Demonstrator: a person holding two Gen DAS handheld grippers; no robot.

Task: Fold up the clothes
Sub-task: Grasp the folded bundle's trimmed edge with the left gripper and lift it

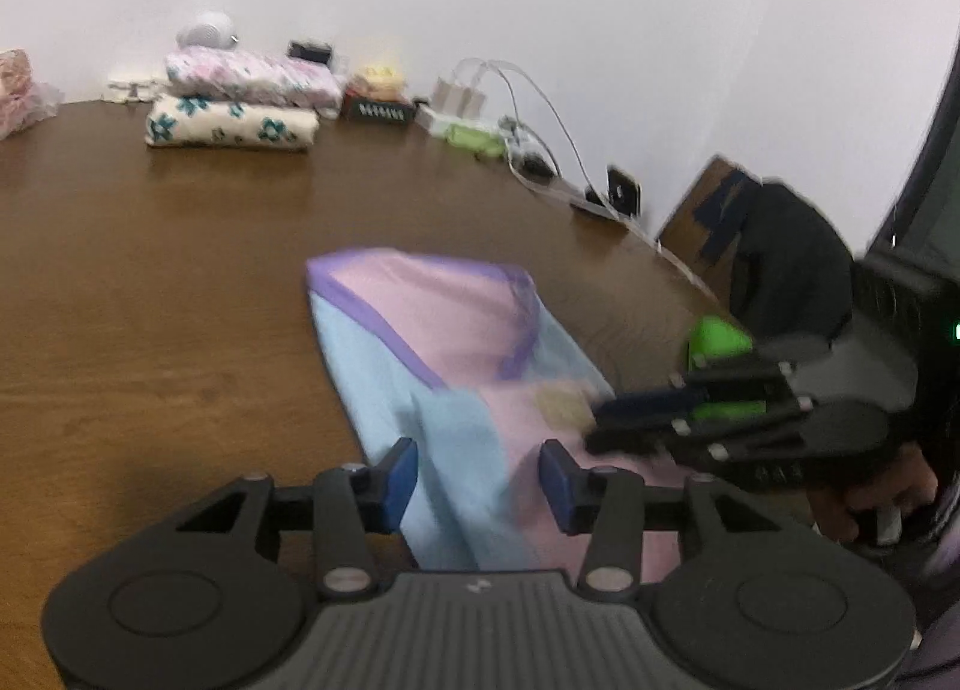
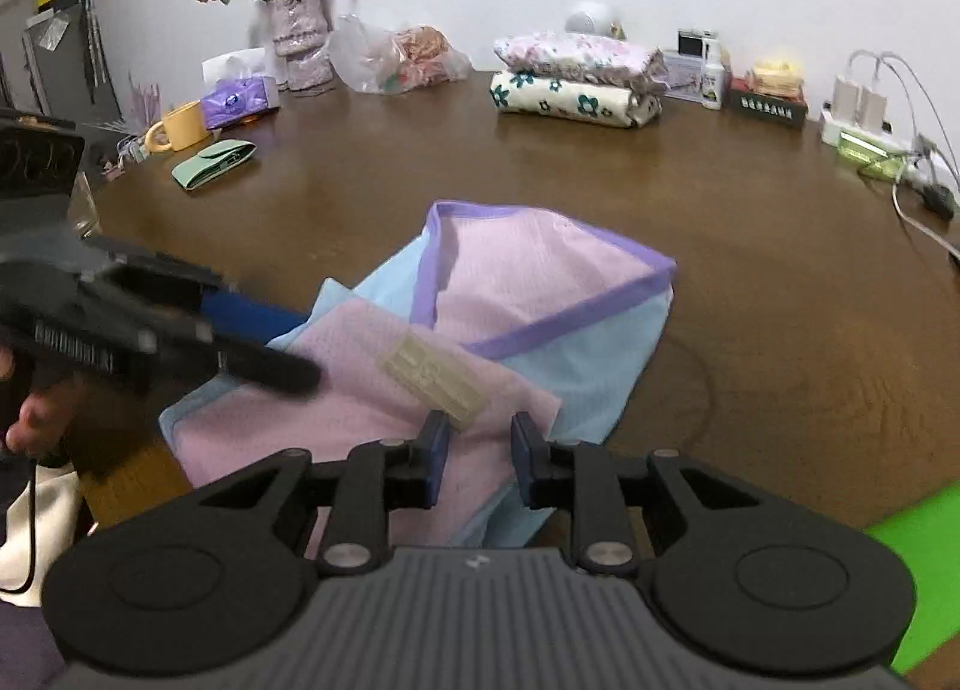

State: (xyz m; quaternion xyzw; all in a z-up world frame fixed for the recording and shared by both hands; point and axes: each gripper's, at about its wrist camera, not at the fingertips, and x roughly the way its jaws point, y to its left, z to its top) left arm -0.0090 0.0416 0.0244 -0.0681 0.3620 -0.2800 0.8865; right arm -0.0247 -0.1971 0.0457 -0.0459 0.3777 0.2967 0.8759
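While my left gripper (image 1: 477, 477) hangs low over the near end of the thin pink-and-pale-blue mesh garment with purple trim (image 1: 444, 342), its blue pads are spread with nothing between them, the cloth lying beneath and beyond. From this left wrist camera the garment sits partly folded on the brown wooden table (image 1: 150, 282), near my edge, its trimmed end pointing away. My right gripper (image 1: 636, 420) comes in from the right, blurred, its tips over the pink layer beside a cream rectangular patch (image 1: 561, 402); I cannot tell from here whether those tips are parted. Two folded floral cloths (image 1: 240, 96) are stacked well apart at the far wall.

From the right wrist camera, my right gripper (image 2: 480, 459) is released too, pads apart, empty, just short of the cream rectangular patch (image 2: 435, 378). My left gripper (image 2: 264, 351) reaches across the pink flap from the left, smeared by motion.

I judge the next fold needs a clean pinch. This mesh looks slippery and light, so I should take both near corners through every layer, lift evenly, and carry the edge to the purple trim (image 2: 576, 324) without dragging the lower layer askew.
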